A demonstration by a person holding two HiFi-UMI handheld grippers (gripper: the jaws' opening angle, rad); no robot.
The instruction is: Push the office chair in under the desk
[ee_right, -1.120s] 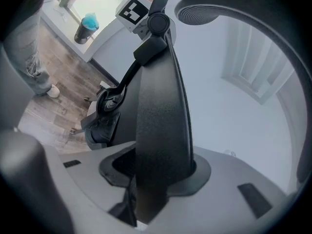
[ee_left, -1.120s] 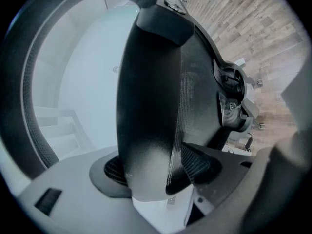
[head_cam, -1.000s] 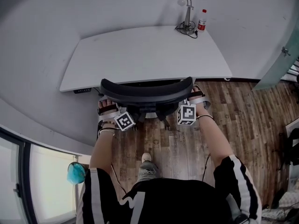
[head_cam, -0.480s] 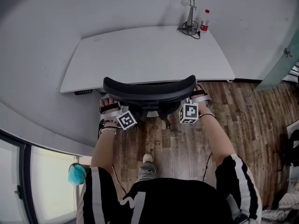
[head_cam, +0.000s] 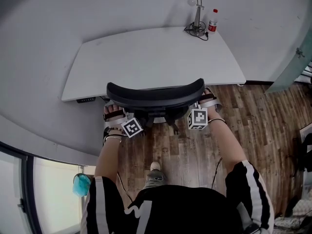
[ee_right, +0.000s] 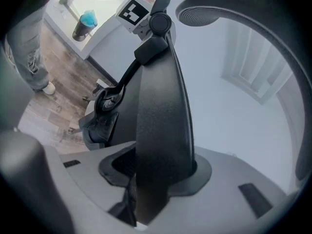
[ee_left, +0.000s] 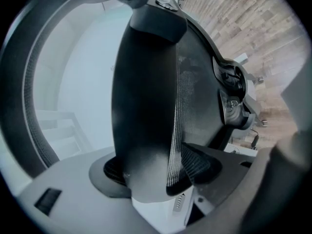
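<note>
Both my grippers are on the office chair right now! My left gripper has its jaws spread wide and clamped on the left edge of the backrest, with black frame and mesh filling the gap and both pads pressing on it. My right gripper is set narrower and grips the right edge of that same backrest, the black rim sitting squarely between its jaws. The curved top of the back spans from one pair of jaws to the other, and just beyond them runs the near edge of the white desk, the backrest close up against it. Far past my right jaws, at the desk's back corner, a lamp and a bottle stand side by side. Below my jaws is wood floor
</note>
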